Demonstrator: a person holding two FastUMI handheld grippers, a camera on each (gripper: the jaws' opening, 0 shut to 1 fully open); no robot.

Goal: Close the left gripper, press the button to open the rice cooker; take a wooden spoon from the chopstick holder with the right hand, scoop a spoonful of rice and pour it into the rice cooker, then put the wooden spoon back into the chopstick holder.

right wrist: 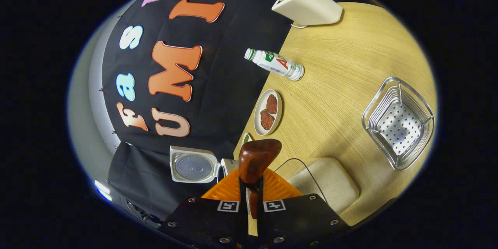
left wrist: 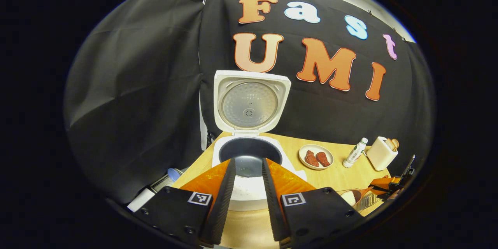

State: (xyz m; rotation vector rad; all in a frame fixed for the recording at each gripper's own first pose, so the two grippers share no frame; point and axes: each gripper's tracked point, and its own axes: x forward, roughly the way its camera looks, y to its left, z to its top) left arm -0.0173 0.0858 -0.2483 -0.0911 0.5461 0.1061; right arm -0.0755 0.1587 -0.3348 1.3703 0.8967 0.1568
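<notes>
Wood-grain table [left wrist: 338, 175], black cloth backdrop.

Left gripper view: left gripper [left wrist: 249, 163] spread, holding nothing, hovering just over rice cooker [left wrist: 249, 155]. Lid [left wrist: 251, 101] up, so button step looks done; dark inner pot straight ahead between the fingers. Right gripper [left wrist: 391, 186] far off to the right, low, at a wire basket.

Right gripper view: right gripper [right wrist: 251, 186] pinching wooden spoon [right wrist: 257, 159], long axis running straight out along the fingers, bowl forward. Rice cooker [right wrist: 194, 165] ahead-left, near the spoon bowl; right hand is the one to pour. Wire basket [right wrist: 398, 122] off right. Bottle [right wrist: 276, 64] label unreadable.
</notes>
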